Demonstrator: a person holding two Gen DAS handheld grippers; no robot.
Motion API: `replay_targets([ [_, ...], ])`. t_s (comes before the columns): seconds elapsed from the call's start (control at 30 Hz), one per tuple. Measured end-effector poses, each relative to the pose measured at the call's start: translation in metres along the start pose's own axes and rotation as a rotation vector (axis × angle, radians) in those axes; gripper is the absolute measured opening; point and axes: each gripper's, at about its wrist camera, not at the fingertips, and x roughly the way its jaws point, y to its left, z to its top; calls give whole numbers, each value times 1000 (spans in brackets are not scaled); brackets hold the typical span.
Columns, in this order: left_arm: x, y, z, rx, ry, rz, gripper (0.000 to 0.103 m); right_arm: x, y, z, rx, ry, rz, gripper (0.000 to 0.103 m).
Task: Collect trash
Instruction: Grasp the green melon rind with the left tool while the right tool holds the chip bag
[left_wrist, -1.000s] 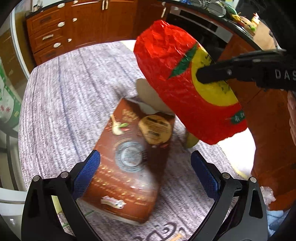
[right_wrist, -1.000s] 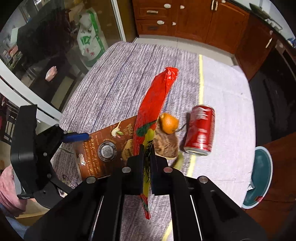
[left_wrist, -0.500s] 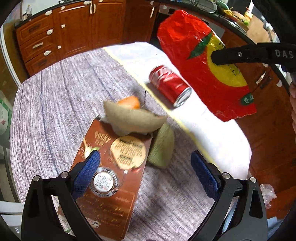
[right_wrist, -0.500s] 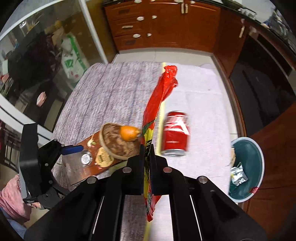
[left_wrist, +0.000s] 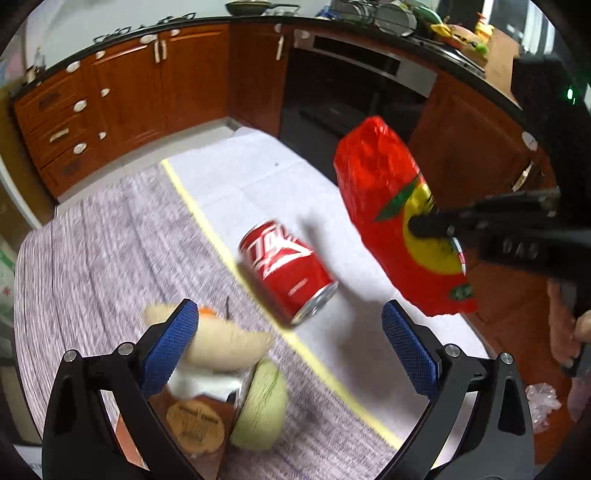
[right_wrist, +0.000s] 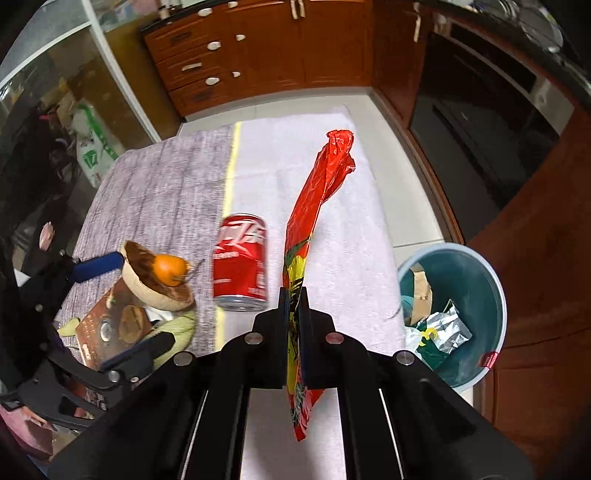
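Swinging away from the brown box (right_wrist: 107, 328), the right gripper (right_wrist: 293, 314) has carried its clamped red snack bag (right_wrist: 317, 206) nearer the teal bin (right_wrist: 495, 295); the red can (left_wrist: 288, 264) now lies ahead of the left gripper (left_wrist: 291, 349), whose fingers stand wide apart.

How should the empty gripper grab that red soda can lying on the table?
Grip the red soda can across its round middle, coming down from above. It lies on its side on the white cloth, so the curved walls face the fingers. The open left gripper would probably need to turn so its pads straddle the body, not the ends.
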Motion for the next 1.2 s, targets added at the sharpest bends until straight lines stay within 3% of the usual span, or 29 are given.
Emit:
replay_targets([
  [0.17,2,10,2,-7,15,28,99,12,-13,-7,12,26,44,4],
  [0.37,-4,47,-26,-79,62,91,99,20,-13,-13,11,36,89,5],
  [0.6,3,78,-55,-182,148,85,99,27,-5,-14,-5,41,99,5],
  [0.73,-2,73,-63,-195,135,69,99,28,-3,-19,0,48,96,5],
  [0.83,-14,49,-79,-116,106,56,99,25,-3,-23,2,48,97,5],
  [0.9,-11,33,-87,-51,117,42,90,24,-3,-25,-1,48,95,5],
  [0.97,-3,17,-94,8,146,39,73,23,-3,-26,0,49,96,5],
  [1.03,7,10,-98,29,168,31,67,22,-2,-29,3,47,100,5],
  [1.2,20,3,-95,42,158,102,67,18,-3,-36,6,45,108,5],
])
